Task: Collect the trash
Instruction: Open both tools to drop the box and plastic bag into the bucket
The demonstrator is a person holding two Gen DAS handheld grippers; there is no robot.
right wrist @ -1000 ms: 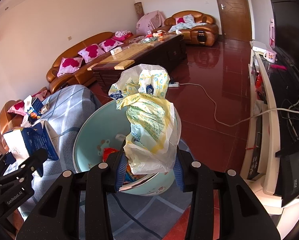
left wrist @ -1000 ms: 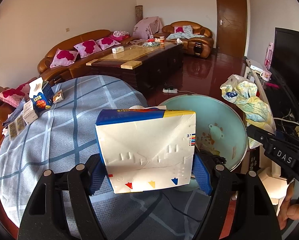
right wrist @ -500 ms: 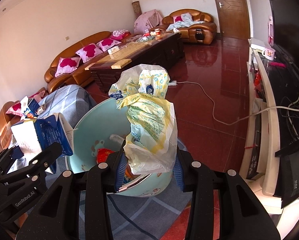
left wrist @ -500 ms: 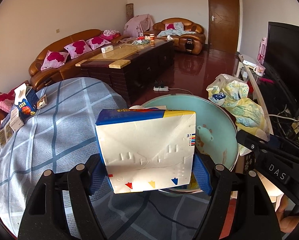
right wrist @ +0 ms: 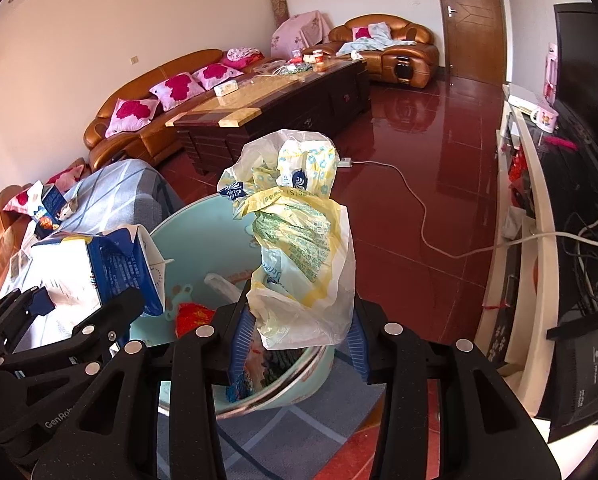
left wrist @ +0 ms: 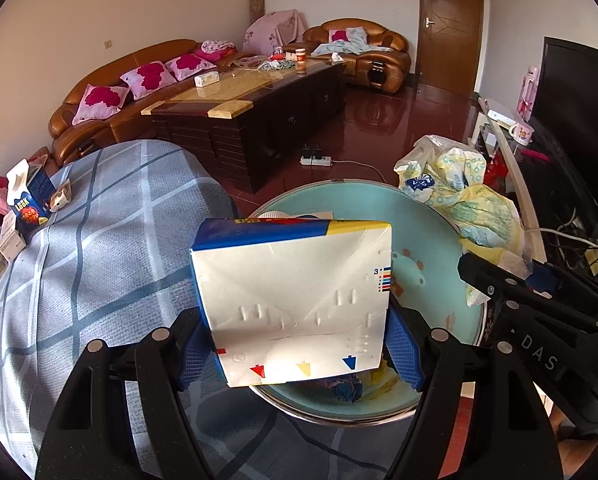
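Here, left claw grasps a carton; right claw clenches a plastic bag, both above the basin.

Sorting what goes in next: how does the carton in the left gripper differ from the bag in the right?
The milk carton is a stiff, flat-sided box, white and blue; the plastic bag is crumpled, limp, yellow and white. The carton keeps the left gripper wide; the bag lets the right gripper close narrower. Both are held over the teal basin.

White-and-blue carton, base toward camera, held over teal basin; crumpled yellow-white bag held above the basin's rim.
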